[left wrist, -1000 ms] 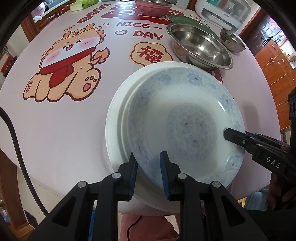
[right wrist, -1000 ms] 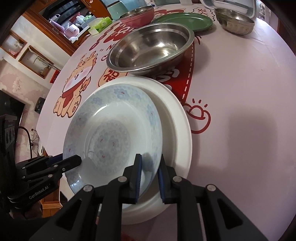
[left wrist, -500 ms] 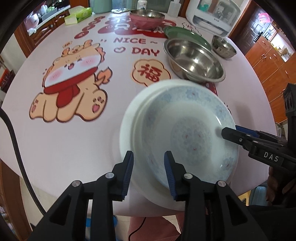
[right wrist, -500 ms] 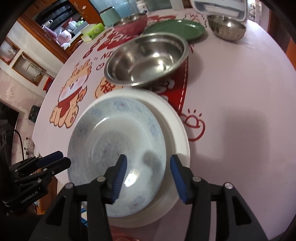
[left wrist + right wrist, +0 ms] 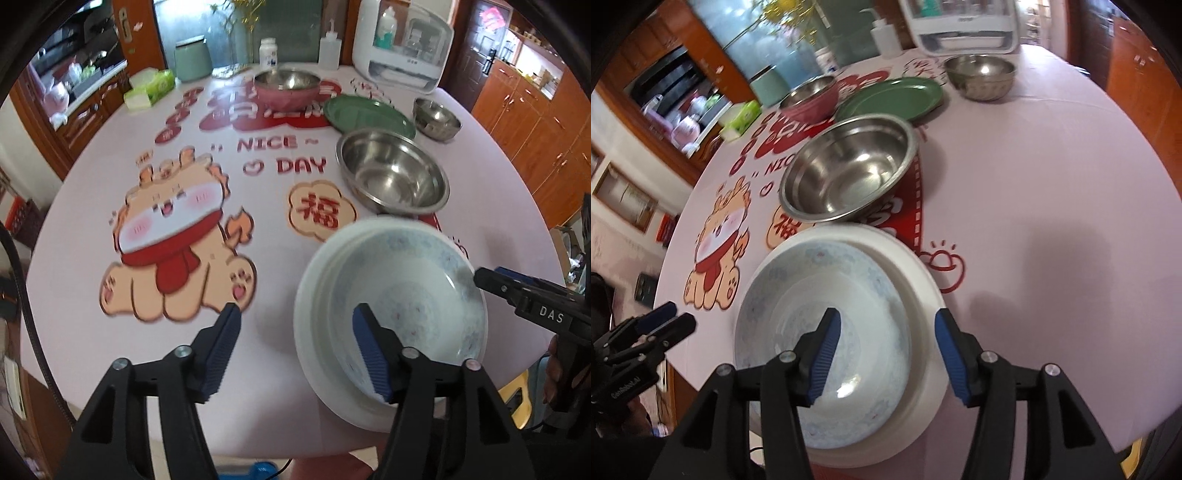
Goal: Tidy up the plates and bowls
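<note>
A blue-patterned plate (image 5: 406,295) (image 5: 820,295) lies nested in a larger white plate (image 5: 310,295) (image 5: 923,295) near the table's front edge. My left gripper (image 5: 297,317) hovers above the stack's left rim. Its jaws are opening, and neither pad touches the plates. My right gripper (image 5: 886,319) hangs over the stack's right side, jaws also opening, with only air between the pads. Each gripper shows in the other's view, the right gripper (image 5: 480,275) at the plate's right edge and the left gripper (image 5: 672,314) off to the left.
Behind the stack stand a large steel bowl (image 5: 391,177), a green plate (image 5: 369,114), a small steel bowl (image 5: 436,116) and a pink bowl (image 5: 286,86). A tissue box (image 5: 149,88), bottles and a white appliance (image 5: 402,44) line the far edge.
Both grippers were shut on the patterned plate's rim. They have let go, opened and risen, and the plate now rests in the white plate.
</note>
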`<state>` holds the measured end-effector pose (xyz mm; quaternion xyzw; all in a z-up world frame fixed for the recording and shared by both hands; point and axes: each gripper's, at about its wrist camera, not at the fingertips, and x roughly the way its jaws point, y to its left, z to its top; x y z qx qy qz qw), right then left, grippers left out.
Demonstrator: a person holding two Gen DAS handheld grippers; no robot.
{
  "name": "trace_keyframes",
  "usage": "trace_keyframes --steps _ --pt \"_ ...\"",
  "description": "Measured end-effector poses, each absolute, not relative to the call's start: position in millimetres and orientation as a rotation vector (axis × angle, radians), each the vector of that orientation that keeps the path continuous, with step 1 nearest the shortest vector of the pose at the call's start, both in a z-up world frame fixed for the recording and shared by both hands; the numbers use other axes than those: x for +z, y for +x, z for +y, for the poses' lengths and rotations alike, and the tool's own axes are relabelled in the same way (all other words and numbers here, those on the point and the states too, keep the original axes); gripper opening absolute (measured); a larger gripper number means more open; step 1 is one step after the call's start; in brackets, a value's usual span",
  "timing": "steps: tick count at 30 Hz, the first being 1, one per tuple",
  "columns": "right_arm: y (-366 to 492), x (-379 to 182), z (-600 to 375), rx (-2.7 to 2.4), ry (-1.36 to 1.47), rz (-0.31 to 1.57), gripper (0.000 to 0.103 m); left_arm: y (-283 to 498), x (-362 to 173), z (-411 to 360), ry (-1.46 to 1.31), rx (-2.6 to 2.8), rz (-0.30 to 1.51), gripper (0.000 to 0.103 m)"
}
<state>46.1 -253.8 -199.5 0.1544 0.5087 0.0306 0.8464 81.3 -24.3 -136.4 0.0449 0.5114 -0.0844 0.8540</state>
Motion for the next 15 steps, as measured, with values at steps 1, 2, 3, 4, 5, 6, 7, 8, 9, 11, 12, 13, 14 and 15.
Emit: trace_keyframes --steps 1,2,3,4,5,6,7,8,9,11,12,13,14,15 --pt "44.3 -198.1 -255.3 0.056 0.331 1.067 0.057 83.2 -134.7 -23.6 0.104 -0.179 1.071 0.064" --pt "42.6 -196.5 -257.2 0.044 0.337 1.06 0.057 85.1 -133.6 -23.8 0.109 -0.181 1.069 0.064" --pt "41.4 -194.8 -258.5 0.036 0.342 1.055 0.057 88.3 -130.7 -22.9 0.113 -0.184 1.064 0.064" --pt "40.9 -193.5 -259.6 0.029 0.347 1.051 0.058 90.8 -128.2 -22.6 0.115 -0.185 1.058 0.064" --pt "40.1 -192.0 -261.3 0.023 0.352 1.045 0.058 92.4 -126.7 -23.4 0.117 -0.186 1.054 0.065" --pt "39.5 -190.1 -263.9 0.016 0.357 1.041 0.058 95.9 -123.2 -23.7 0.118 -0.187 1.051 0.068" --pt "39.5 -188.6 -265.8 0.011 0.359 1.037 0.059 99.2 -121.0 -24.0 0.114 -0.191 1.059 0.07" --pt "40.0 -187.5 -266.9 0.008 0.36 1.035 0.061 101.9 -120.5 -24.4 0.109 -0.195 1.066 0.071" --pt "40.8 -185.4 -269.6 0.005 0.359 1.033 0.062 104.9 -118.0 -25.1 0.1 -0.2 1.073 0.071" --pt "42.9 -181.9 -274.5 0.005 0.363 1.03 0.063 110.8 -112.5 -26.5 0.08 -0.205 1.08 0.071" --pt "44.3 -180.1 -277.0 0.005 0.367 1.026 0.063 114.4 -109.6 -27.8 0.074 -0.205 1.083 0.072" --pt "46.1 -178.2 -280.1 0.005 0.37 1.023 0.065 118.9 -106.8 -29.4 0.071 -0.2 1.087 0.073" --pt "47.8 -176.7 -283.0 0.003 0.373 1.021 0.066 121.8 -105.5 -31.0 0.072 -0.196 1.089 0.073" --pt "50.9 -175.0 -287.5 0.001 0.384 1.021 0.066 127.3 -103.1 -33.0 0.075 -0.191 1.092 0.073"
